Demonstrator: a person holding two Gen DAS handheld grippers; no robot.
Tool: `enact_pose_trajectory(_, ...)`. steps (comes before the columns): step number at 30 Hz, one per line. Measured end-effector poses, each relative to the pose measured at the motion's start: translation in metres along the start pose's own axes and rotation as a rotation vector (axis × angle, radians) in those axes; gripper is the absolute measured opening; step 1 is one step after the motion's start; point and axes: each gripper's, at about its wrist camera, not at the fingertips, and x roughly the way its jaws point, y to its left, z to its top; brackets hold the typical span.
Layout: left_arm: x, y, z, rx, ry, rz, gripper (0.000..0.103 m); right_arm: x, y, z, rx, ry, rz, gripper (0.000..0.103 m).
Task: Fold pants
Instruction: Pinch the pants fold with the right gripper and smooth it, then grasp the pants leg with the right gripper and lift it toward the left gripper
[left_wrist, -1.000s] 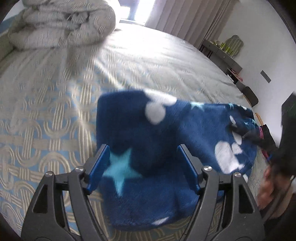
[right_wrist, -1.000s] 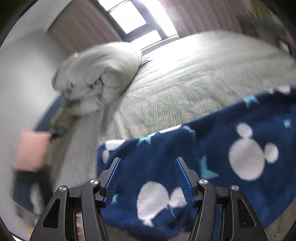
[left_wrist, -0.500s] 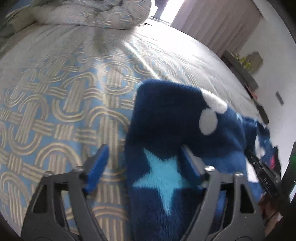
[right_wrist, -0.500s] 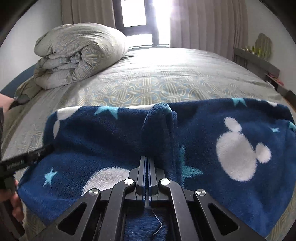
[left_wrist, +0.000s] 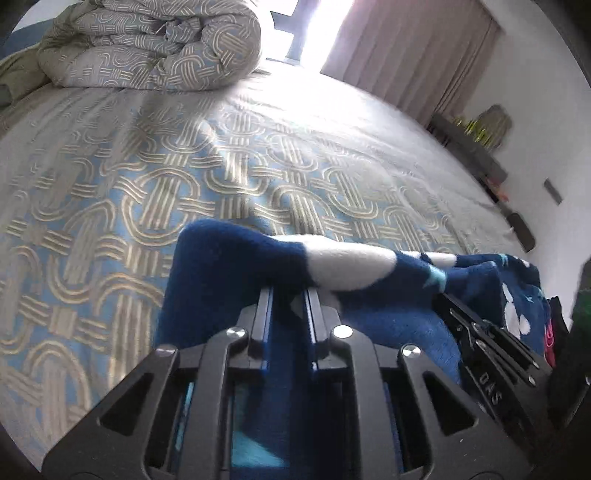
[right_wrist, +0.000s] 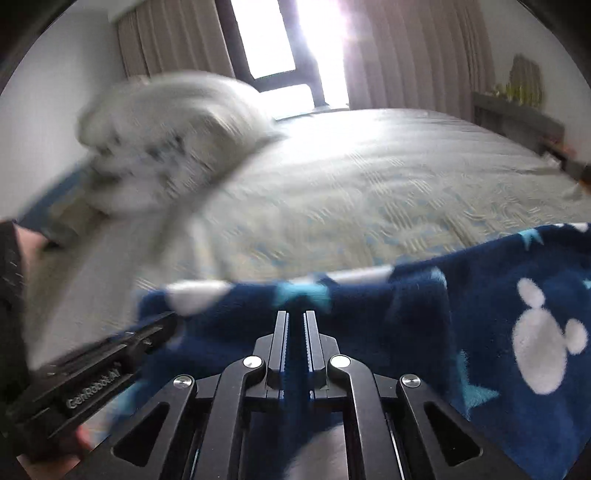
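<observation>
While the big bed (left_wrist: 155, 177) is lying under them, the blue pants (right_wrist: 498, 295) are looking partly folded, with more folding probably left. The left gripper (left_wrist: 288, 295) and right gripper (right_wrist: 295, 317) are both pinching the pants' edge.

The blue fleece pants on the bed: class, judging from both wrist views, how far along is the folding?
Done: the pants appear doubled over, showing a thick layered edge. In hand: the left tongs and right tongs are each shut on that near edge, close together on the patterned bedspread. Left: carrying the pinched edge across for another fold, releasing and smoothing; the pants look bunched, not a flat bundle.
</observation>
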Motion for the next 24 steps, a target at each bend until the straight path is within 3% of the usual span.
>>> enact_pose_trajectory(2, -0.006, -0.009, -0.006, 0.096, -0.047, 0.068, 0.018, 0.001, -0.011, -0.003, 0.022, -0.006, 0.005, 0.0)
enact_pose_trajectory(3, -0.009, -0.013, -0.009, 0.149, -0.068, 0.121, 0.019, -0.003, -0.013, -0.002, 0.025, -0.014, -0.032, 0.0)
enact_pose_trajectory(5, -0.011, -0.011, -0.01, 0.147, -0.072, 0.139, 0.019, -0.011, -0.023, -0.003, 0.024, -0.059, -0.142, 0.0)
enact_pose_trajectory(8, -0.01, 0.001, -0.006, 0.086, -0.045, 0.116, 0.019, -0.01, -0.04, -0.005, 0.085, -0.03, -0.089, 0.0)
enact_pose_trajectory(12, -0.013, -0.01, 0.0, 0.12, 0.016, 0.165, 0.019, -0.006, -0.025, -0.004, -0.009, -0.011, -0.173, 0.0)
enact_pose_trajectory(16, -0.045, -0.025, 0.004, 0.108, 0.019, 0.16, 0.036, -0.03, -0.037, 0.0, 0.045, 0.004, -0.079, 0.005)
enact_pose_trajectory(17, -0.056, -0.034, 0.004, 0.122, 0.002, 0.159, 0.041, -0.047, -0.048, -0.001, 0.084, -0.01, -0.045, 0.008)
enact_pose_trajectory(20, -0.078, -0.068, 0.004, 0.179, -0.023, 0.138, 0.058, -0.078, -0.079, -0.003, 0.201, -0.046, 0.004, 0.031)
enact_pose_trajectory(22, -0.089, -0.099, -0.002, 0.231, -0.047, 0.108, 0.062, -0.099, -0.114, -0.008, 0.302, -0.055, 0.058, 0.062)
enact_pose_trajectory(24, -0.092, -0.123, -0.007, 0.26, -0.042, 0.082, 0.063, -0.117, -0.153, -0.013, 0.38, -0.057, 0.091, 0.069)
